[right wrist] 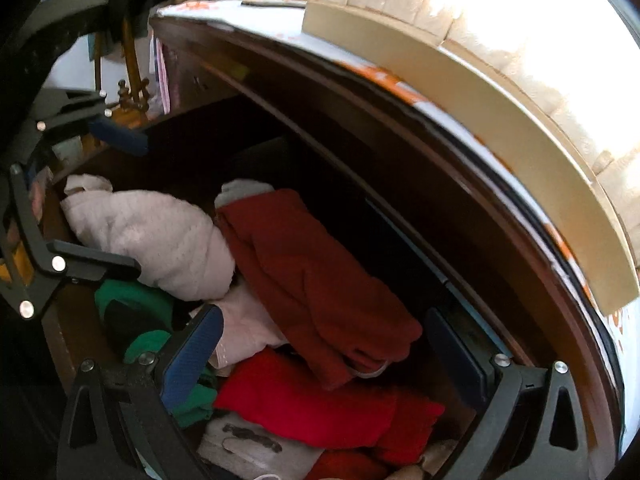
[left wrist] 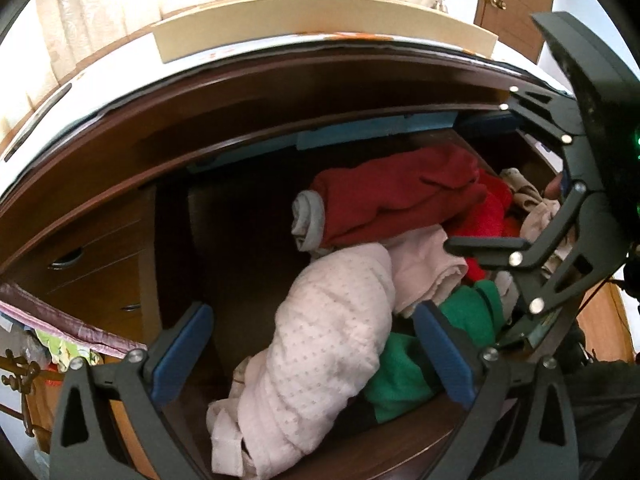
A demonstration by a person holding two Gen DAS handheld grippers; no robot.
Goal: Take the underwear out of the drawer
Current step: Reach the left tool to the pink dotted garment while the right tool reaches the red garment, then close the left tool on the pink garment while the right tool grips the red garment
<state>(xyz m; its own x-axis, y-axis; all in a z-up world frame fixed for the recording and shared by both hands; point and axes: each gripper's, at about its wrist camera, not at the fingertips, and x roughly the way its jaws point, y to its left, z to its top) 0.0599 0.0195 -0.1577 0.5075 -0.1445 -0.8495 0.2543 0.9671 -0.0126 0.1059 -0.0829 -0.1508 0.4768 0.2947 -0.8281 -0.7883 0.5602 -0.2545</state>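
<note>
An open dark wooden drawer [left wrist: 240, 240] holds a heap of clothes. A pale pink dotted roll [left wrist: 328, 340] lies nearest, between the fingers of my open left gripper [left wrist: 312, 354], which hovers above it. Behind lie a dark red garment [left wrist: 392, 196], a bright red one [left wrist: 488, 216], a light pink fold [left wrist: 424, 268] and a green piece [left wrist: 440, 344]. My right gripper [right wrist: 324, 356] is open above the dark red garment [right wrist: 312, 280] and the bright red one [right wrist: 320, 408]. A white printed piece [right wrist: 248, 448] shows below. Which item is underwear I cannot tell.
The desk top overhangs the drawer and carries a cream board [left wrist: 320, 28]. Small drawers [left wrist: 92, 272] sit at the left, with a brass stand [left wrist: 16, 376] and cluttered items beyond. A wooden door [left wrist: 516, 0] is at the back right. Both grippers crowd the drawer's right half.
</note>
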